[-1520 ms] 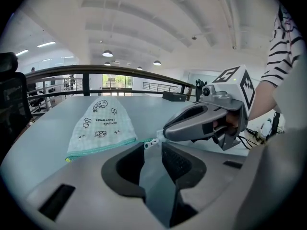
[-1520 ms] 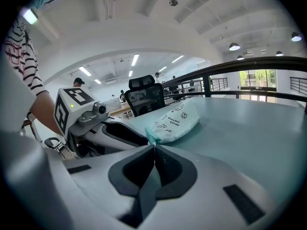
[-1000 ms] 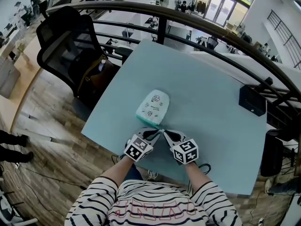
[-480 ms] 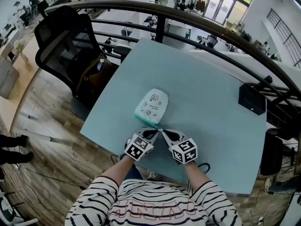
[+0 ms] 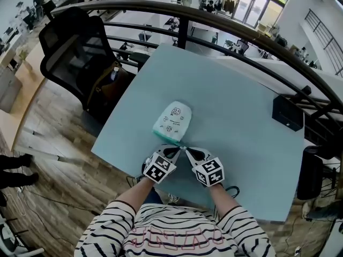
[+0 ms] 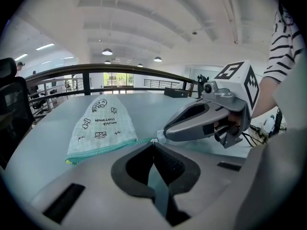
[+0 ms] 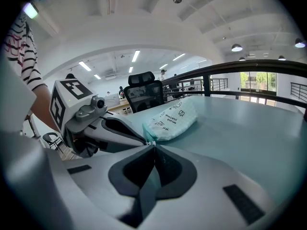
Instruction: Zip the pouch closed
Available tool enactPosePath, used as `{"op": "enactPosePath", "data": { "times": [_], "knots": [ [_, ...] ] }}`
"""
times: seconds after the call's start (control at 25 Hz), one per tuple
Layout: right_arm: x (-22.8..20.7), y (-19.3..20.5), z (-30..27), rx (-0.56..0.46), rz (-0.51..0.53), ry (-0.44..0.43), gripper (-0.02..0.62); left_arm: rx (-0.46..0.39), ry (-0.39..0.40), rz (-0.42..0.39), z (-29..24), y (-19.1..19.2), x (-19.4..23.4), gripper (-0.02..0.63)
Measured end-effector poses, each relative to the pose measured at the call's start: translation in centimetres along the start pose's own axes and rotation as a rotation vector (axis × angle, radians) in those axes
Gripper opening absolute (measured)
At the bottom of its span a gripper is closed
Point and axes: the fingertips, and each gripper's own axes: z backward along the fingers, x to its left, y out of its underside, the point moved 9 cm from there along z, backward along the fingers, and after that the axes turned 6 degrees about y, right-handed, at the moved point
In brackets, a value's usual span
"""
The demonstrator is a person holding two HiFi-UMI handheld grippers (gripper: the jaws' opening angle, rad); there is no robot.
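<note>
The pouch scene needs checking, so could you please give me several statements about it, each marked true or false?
1. The pouch lies flat on the light blue table. True.
2. The left gripper has its jaws wide apart. False: they are together, pinching the pouch's near corner, and have just been closing.
3. Both grippers' tips meet at the same corner of the pouch. True: the right gripper is shut there too.
4. The black box sits on top of the pouch. False: it stands apart from the pouch, near the table's right edge.
</note>
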Motion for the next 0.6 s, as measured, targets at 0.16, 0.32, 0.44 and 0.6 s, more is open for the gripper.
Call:
{"op": "enactPosePath", "data": {
  "times": [0.16,0.32,0.44,0.6],
  "knots": [
    [-0.3,-0.1,0.1,0.008,0.008,0.029,0.028,-0.004,-0.04,0.032,0.2,0.0,0.5,0.025],
    [-0.8,0.2,0.4,0.014,0.019,0.022,0.028,-0.006,-0.056,0.048,0.8,0.4,1.5,0.025],
    [-0.8,0.3,0.5,0.019,0.022,0.025,0.028,-0.002,-0.058,0.048,0.8,0.4,1.5,0.025],
    [-0.8,0.3,0.4,0.023,0.014,0.034,0.028,-0.013,-0.065,0.118,0.9,0.4,1.7,0.025]
  ]
}}
